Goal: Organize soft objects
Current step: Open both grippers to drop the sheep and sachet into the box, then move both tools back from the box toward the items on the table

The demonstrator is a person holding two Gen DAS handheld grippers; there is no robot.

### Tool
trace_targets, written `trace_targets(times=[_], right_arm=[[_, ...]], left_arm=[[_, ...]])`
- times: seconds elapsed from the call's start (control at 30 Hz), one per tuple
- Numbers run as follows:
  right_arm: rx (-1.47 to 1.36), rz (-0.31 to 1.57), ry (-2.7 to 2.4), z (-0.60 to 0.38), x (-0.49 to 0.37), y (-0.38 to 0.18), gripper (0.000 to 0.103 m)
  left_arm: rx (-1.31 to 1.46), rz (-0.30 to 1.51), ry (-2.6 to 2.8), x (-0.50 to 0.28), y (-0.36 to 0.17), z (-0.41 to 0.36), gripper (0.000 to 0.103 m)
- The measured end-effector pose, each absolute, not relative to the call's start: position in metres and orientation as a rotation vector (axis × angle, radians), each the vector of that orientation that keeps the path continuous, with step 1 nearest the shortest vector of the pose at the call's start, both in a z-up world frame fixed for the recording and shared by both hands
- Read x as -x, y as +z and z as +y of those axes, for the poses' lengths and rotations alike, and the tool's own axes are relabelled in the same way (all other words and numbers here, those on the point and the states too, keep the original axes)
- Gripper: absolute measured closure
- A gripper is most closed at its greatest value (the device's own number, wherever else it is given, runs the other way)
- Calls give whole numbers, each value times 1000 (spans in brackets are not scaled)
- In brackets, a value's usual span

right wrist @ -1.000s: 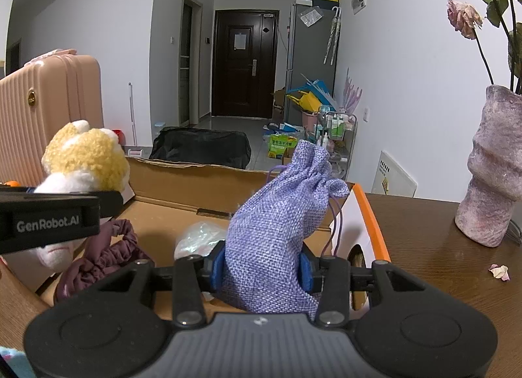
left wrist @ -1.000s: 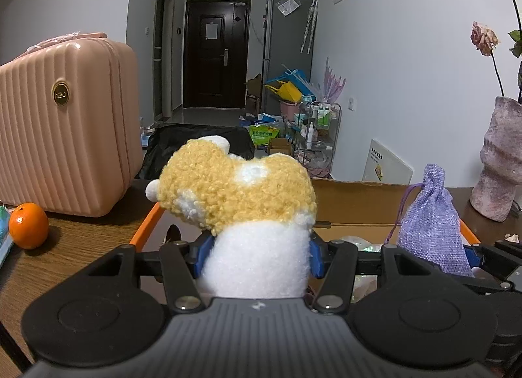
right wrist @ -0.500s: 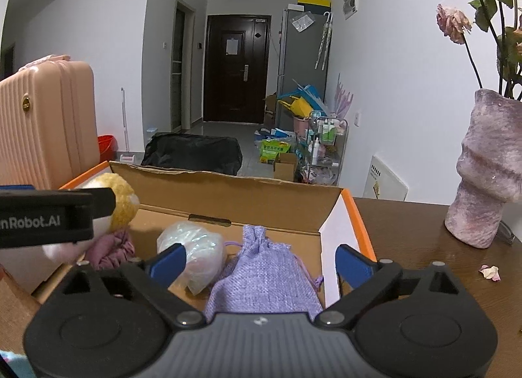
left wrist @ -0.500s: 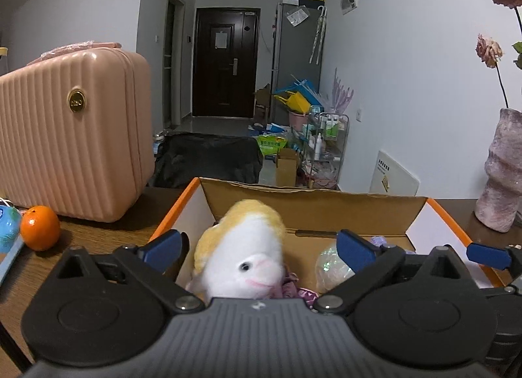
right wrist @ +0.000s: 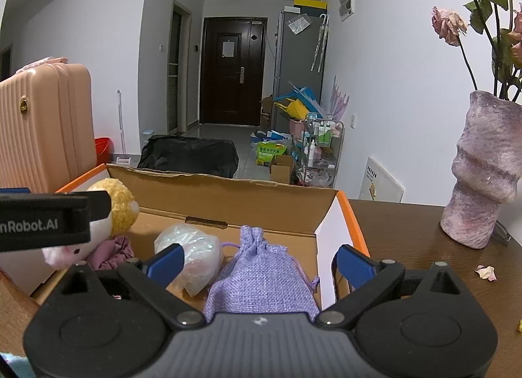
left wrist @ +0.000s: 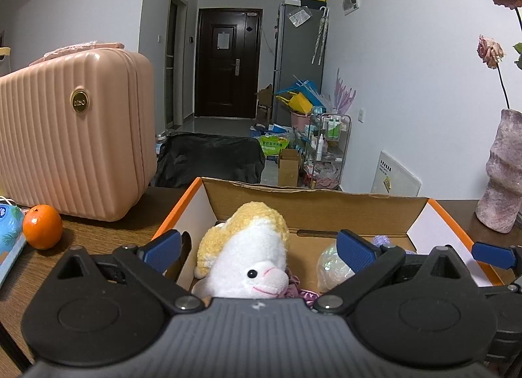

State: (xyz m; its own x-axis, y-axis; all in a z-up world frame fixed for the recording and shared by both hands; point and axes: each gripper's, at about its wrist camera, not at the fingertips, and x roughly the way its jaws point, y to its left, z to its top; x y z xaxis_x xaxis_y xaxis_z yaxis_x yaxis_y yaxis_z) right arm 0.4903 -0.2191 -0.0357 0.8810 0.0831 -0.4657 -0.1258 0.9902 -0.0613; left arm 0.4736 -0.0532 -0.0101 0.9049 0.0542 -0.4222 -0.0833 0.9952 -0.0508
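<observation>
Right now both claws hang spread wide over the cardboard box [left wrist: 313, 201], gripping nothing. Between the parted blue pads of the left gripper [left wrist: 257, 249] sits the plush toy [left wrist: 248, 257], yellow on top, white face turned back toward the claw, lying inside the box at its left end and clear of either pad. Just under the toy's chin a bit of mauve fabric [left wrist: 295, 283] peeks out, and ahead of the right-hand pad lies a clear plastic bundle [left wrist: 329, 267].

Over at the right gripper [right wrist: 259, 263], the purple drawstring pouch [right wrist: 261, 280] rests on the box floor between the open fingers, nearer the right-hand one, its gathered neck pointing away from the claw. To its left, touching it, is the same plastic bundle. Well off to the right of that claw stands a pink vase [right wrist: 483, 175]; left of the left claw sit an orange [left wrist: 42, 226] and a pink suitcase [left wrist: 71, 136].
</observation>
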Motion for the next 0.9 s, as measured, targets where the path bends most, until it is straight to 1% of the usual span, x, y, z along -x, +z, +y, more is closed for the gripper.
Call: trace_targets(times=[0.9], right_arm=[[80,415,141,-229,-433,-28,3]], left_arm=[[47,393,55,-421,-10,-40,0]])
